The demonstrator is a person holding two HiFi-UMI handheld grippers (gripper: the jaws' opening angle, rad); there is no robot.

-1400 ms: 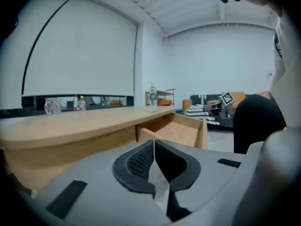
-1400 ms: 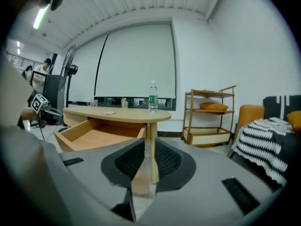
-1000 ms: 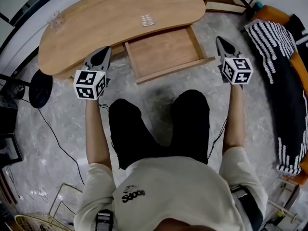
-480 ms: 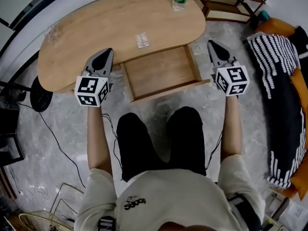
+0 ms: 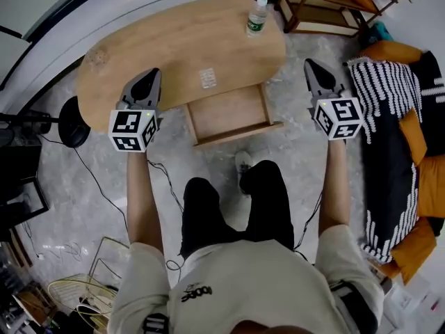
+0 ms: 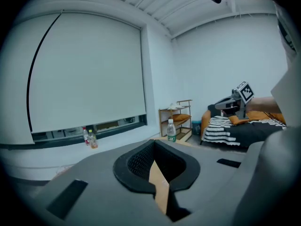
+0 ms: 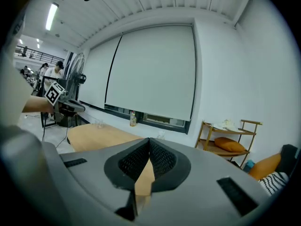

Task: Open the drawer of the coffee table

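The oval wooden coffee table [image 5: 174, 47] stands below me, its drawer [image 5: 229, 113] pulled out toward my legs and showing a bare wooden bottom. My left gripper [image 5: 154, 72] hovers high over the table's near left edge, jaws shut with nothing between them. My right gripper [image 5: 310, 63] hangs in the air to the right of the drawer, also shut and empty. Both grippers are well apart from the drawer. In the left gripper view the closed jaws [image 6: 153, 147] point across the room; in the right gripper view the closed jaws [image 7: 149, 143] face the tabletop [image 7: 101, 135].
A plastic bottle [image 5: 256, 17] and a small blister pack [image 5: 206, 78] sit on the table. A wooden shelf [image 5: 327, 5] stands at the back right, a sofa with a striped blanket [image 5: 389, 117] at the right. A black round stand base [image 5: 73, 120] and cables lie on the floor at the left.
The whole view has risen: table and drawer look smaller and farther below. Both grippers went up with it, staying shut. The drawer stays open.
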